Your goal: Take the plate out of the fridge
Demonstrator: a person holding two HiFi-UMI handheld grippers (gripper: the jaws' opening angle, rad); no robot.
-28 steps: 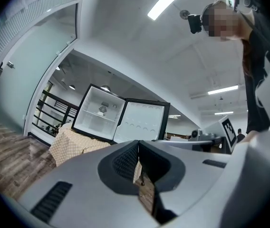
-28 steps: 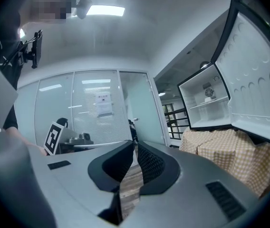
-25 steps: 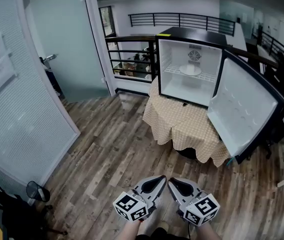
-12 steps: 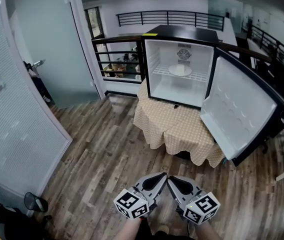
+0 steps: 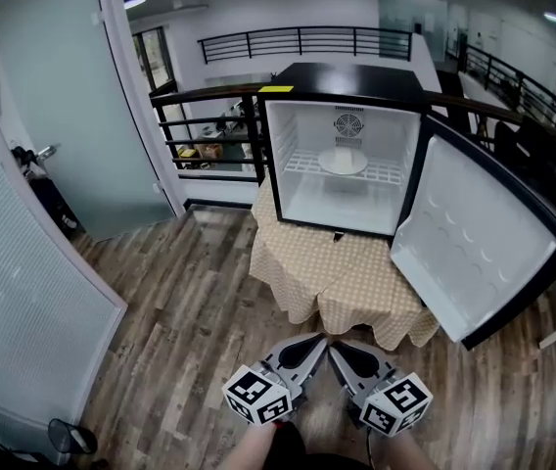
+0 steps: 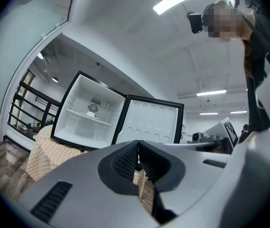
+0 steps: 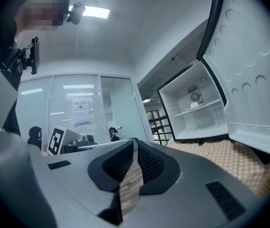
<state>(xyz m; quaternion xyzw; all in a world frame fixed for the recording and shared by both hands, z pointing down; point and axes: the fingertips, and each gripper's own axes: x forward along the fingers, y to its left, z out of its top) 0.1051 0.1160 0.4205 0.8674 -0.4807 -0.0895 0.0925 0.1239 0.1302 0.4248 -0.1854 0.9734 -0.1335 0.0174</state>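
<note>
Head view: the fridge [image 5: 342, 200] has drawn closer and more central than a second ago, so the approach is under way; the plate [image 5: 343, 161] sits on the fridge's shelf; left gripper [image 5: 315, 342] and right gripper [image 5: 337, 350], both closed and empty, hang well short of the fridge.

White plate [image 5: 343, 161] lies flat on the shelf of the open fridge [image 5: 348, 75].

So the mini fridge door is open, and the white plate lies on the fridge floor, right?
Not quite: the mini fridge door is open, but the white plate lies on the wire shelf, not the fridge floor. The head view shows it.
</note>
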